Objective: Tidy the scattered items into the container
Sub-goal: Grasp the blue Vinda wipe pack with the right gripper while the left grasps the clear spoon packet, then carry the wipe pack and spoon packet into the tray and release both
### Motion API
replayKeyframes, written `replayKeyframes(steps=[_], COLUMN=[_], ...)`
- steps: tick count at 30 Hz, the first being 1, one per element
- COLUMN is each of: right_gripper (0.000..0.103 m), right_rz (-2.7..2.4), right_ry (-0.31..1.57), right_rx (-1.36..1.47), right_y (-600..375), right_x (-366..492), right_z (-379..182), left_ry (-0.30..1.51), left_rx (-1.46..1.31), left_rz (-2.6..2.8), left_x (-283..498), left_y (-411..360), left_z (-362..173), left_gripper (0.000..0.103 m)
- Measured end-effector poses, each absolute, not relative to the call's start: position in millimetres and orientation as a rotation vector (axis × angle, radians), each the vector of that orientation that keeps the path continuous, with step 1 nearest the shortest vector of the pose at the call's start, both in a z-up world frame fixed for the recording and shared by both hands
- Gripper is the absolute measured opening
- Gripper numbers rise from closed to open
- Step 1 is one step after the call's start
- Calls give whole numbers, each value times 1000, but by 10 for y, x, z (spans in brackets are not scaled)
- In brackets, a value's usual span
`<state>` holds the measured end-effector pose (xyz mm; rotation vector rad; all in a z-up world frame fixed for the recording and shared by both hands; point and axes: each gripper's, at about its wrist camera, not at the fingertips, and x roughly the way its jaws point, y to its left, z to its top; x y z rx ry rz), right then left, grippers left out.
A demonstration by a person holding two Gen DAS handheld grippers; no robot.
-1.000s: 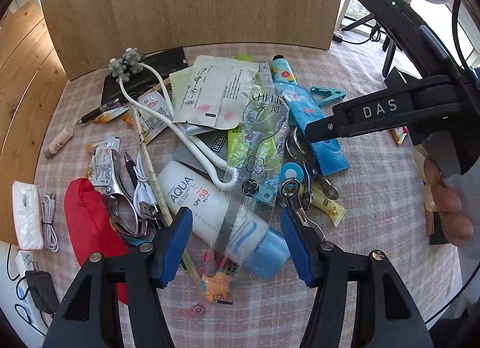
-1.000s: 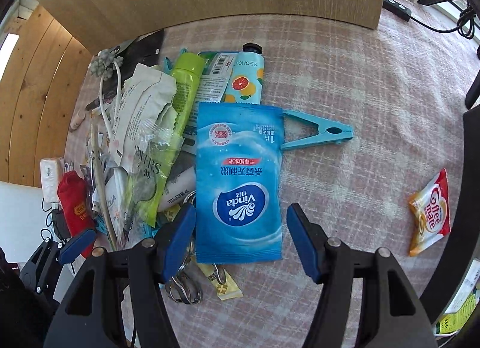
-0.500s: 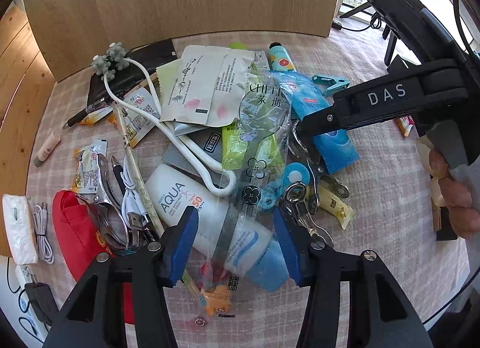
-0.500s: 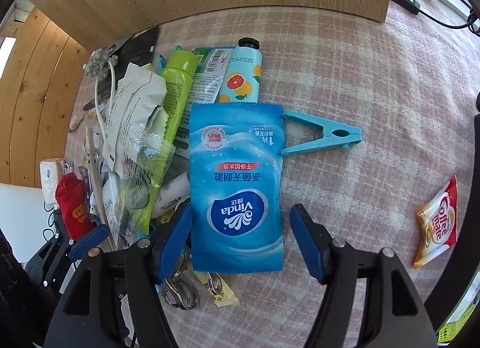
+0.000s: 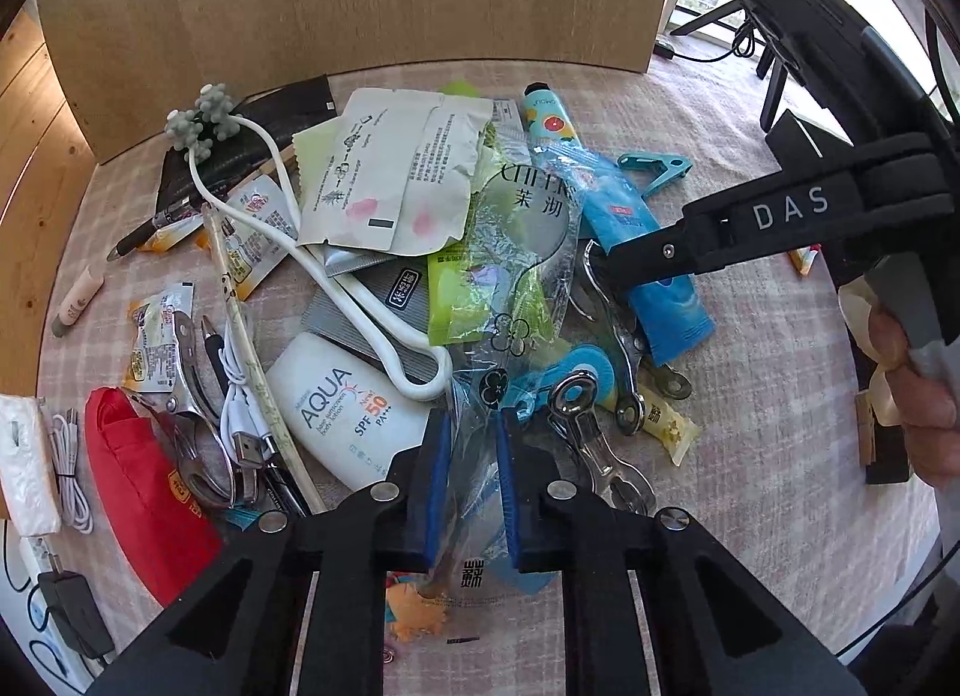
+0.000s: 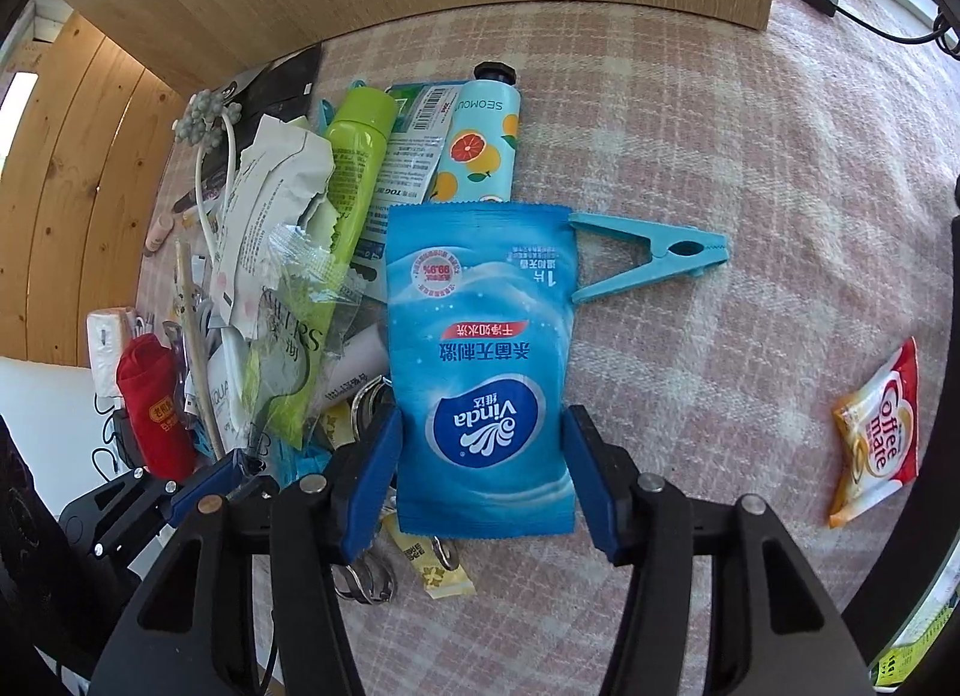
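Left gripper (image 5: 471, 477): jaws closing on clear cellophane packet (image 5: 480, 396) atop the pile.
Right gripper (image 6: 480, 480): jaws closing, straddling blue Vinda wipes pouch (image 6: 480, 360) on checked cloth (image 6: 690, 126); contact unclear.

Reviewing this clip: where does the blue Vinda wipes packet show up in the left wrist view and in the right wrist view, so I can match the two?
Left wrist view: blue Vinda wipes packet, right of centre, partly under the right gripper's black finger.
Right wrist view: same packet, centre, lying flat, its lower end between the closing fingers of the right gripper.
Shared landmark: the light blue clothes peg beside the packet's far end.
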<state>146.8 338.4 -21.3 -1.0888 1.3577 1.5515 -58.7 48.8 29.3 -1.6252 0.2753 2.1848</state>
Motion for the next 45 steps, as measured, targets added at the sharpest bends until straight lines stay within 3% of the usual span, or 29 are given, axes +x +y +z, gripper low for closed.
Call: replayKeyframes(steps=[4,12,31,45], right_gripper=[40,30,29,29], right_rz=[1561,1557,1556,1429], right_ry=[1368,1366,1325,1178], right_rx=[-1080,-1070,-975,-837], right_y=[3380,3305,3033,2599], right_x=[1513,1589,2086,3162], right_z=[-216,-147,297,900], left_ry=[268,248,209,208], left_rx=[-1619,-1598,-1494,-1378], left_rz=[2193,2219,2266,2183], left_x=[-574,-548,-393,-195], left_y=[490,429,499,1510], left_z=[308,414,848,1215], left_gripper=[10,8,8,8])
